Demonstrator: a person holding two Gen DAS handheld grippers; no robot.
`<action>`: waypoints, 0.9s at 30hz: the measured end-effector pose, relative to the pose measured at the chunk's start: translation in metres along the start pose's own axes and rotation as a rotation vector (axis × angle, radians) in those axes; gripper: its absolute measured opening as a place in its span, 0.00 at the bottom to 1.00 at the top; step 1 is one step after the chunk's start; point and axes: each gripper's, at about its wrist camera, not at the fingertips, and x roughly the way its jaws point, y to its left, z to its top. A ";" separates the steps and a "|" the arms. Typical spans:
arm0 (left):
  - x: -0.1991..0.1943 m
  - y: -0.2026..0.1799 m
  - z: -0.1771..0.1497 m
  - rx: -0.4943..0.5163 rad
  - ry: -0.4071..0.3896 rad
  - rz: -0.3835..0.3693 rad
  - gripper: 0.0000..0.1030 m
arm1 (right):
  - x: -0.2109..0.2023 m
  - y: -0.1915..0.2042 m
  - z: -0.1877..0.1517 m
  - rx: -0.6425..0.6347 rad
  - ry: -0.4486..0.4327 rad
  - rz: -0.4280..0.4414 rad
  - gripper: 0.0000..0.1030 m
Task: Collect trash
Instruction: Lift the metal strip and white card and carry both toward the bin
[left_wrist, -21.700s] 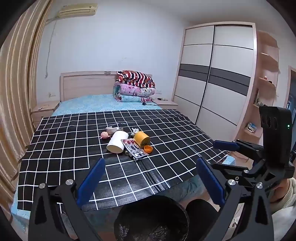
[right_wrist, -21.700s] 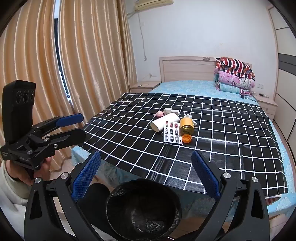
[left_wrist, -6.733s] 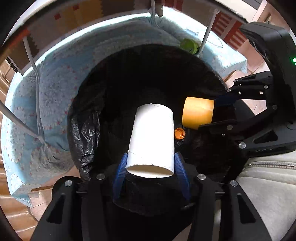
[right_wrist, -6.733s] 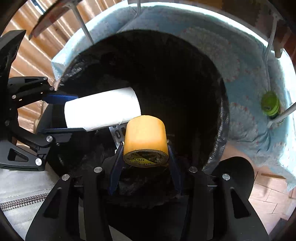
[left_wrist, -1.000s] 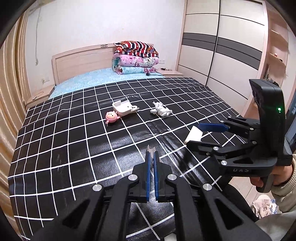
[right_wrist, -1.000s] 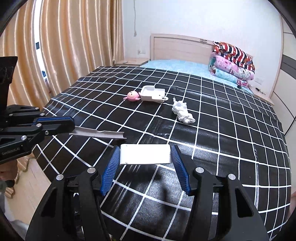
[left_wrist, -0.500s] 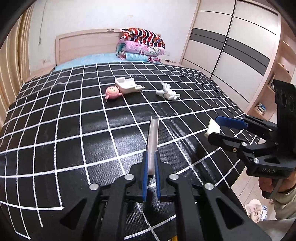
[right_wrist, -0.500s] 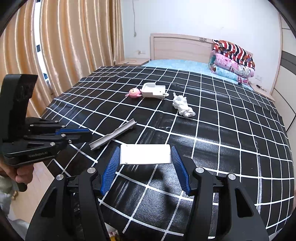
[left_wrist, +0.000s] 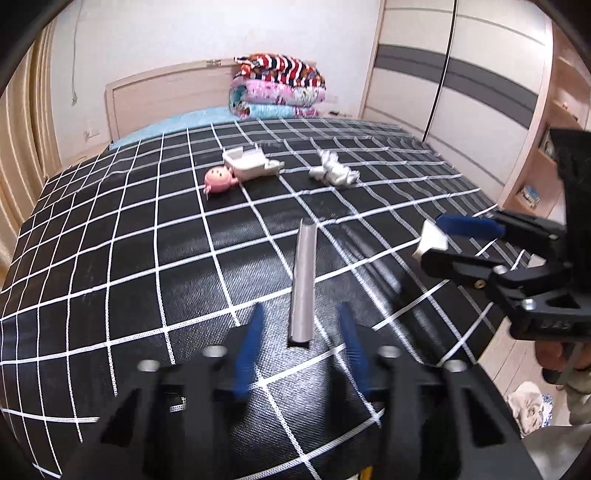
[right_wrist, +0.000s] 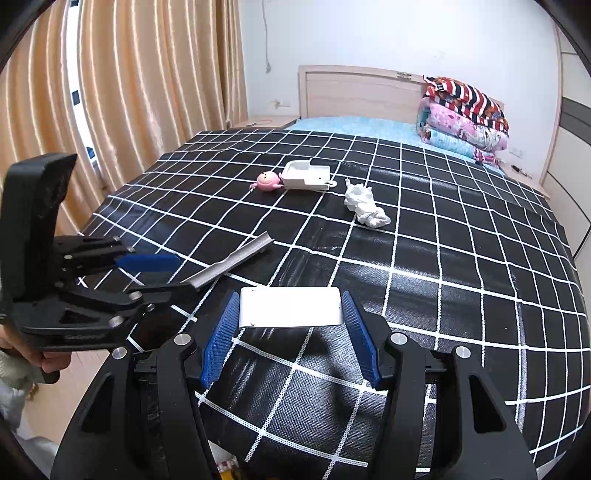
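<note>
Grey ridged strip (left_wrist: 303, 280) on glossy checked cloth (left_wrist: 147, 266).

Raised lettering is seen on the black body of the right gripper (left_wrist: 430, 243), at the right edge of the left wrist view; it appears to read "DAS". Embossed marks on the left gripper (right_wrist: 173, 271) body cannot be read.
</note>
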 end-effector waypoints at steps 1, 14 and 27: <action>0.003 0.000 0.000 0.000 0.006 0.004 0.31 | 0.000 0.000 0.000 0.000 0.000 0.001 0.55; -0.002 -0.002 -0.001 0.003 -0.001 -0.003 0.14 | -0.005 -0.001 -0.001 0.007 -0.010 0.005 0.55; -0.061 -0.038 -0.011 0.054 -0.067 -0.063 0.14 | -0.037 0.009 -0.022 0.016 -0.012 0.051 0.55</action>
